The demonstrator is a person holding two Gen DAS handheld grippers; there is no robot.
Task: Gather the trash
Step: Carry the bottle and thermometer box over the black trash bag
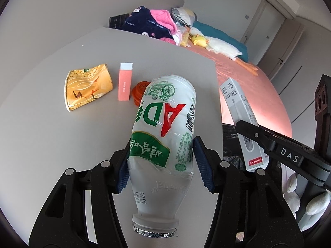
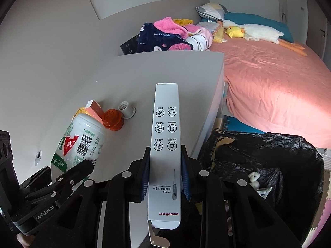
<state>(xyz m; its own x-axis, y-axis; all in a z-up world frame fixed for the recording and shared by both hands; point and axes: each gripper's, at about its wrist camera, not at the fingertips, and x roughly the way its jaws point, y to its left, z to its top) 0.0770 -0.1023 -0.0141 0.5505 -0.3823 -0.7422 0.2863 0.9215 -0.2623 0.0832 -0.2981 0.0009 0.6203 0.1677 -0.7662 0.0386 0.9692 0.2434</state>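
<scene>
Two pieces are lifted, the white bottle [image 1: 163, 128] pinched in the left tongs [image 1: 163, 165] and the thermometer box [image 2: 165, 155] in the right tongs [image 2: 164, 173], neither yet inside the black trash bag [image 2: 269, 161], while a crushed yellow carton [image 1: 88, 85], pink box [image 1: 124, 81] and orange cap [image 1: 139, 92] wait on the table [image 1: 51, 134].

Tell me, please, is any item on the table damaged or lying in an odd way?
Yes. The yellow carton is crushed and lies on its side beside the upright pink box. An orange cap and a white bottle neck lie loose on the table.
</scene>
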